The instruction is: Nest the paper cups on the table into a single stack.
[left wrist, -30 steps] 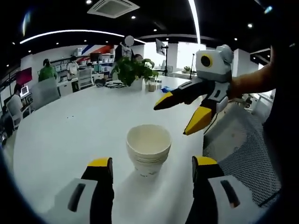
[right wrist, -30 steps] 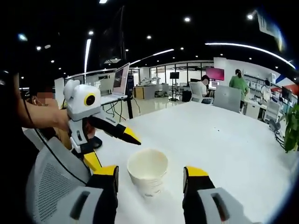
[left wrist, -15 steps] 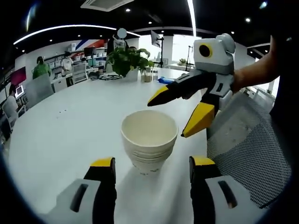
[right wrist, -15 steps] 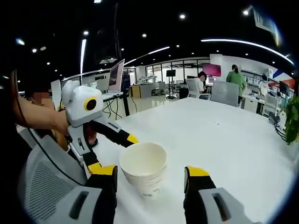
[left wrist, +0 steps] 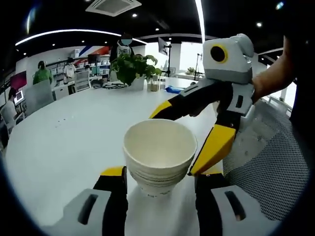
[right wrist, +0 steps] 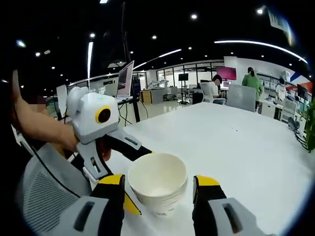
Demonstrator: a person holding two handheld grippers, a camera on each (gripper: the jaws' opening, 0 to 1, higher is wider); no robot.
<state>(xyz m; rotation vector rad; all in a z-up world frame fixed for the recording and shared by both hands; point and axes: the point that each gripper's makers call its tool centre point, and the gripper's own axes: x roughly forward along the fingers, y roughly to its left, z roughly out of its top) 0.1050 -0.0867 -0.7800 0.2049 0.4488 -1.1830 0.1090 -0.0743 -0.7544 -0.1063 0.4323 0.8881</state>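
Paper cups (left wrist: 158,160) are already nested into one stack, you can see the layered rims down the side, and it's sitting upright on the white table (left wrist: 74,132). In the left gripper view the stack is right between the left gripper (left wrist: 160,177)'s two yellow-tipped jaws, which are spread wide on either side of it, close to the cup walls but I can't tell if they actually touch. Just beside the stack on its right is the right gripper (left wrist: 184,140), also spread wide: one jaw reaches past the far side of the rim, the other angles down next to the near right side. Same deal from the other side: in the right gripper view the stack (right wrist: 158,184) stands between the right gripper (right wrist: 160,179)'s own jaws, gaping wide, nothing clamped. The left gripper (right wrist: 133,177) comes in from the left of the stack, one jaw running behind the rim and the other dropping low by the base, and the person's hand (right wrist: 54,130) is holding it. A grey mesh chair (right wrist: 37,191) sits next to the table edge near the stack. Further back past the stack in the left gripper view there's a potted plant (left wrist: 133,69) on the table, and way behind that an open office with a person in a green top (left wrist: 42,76).
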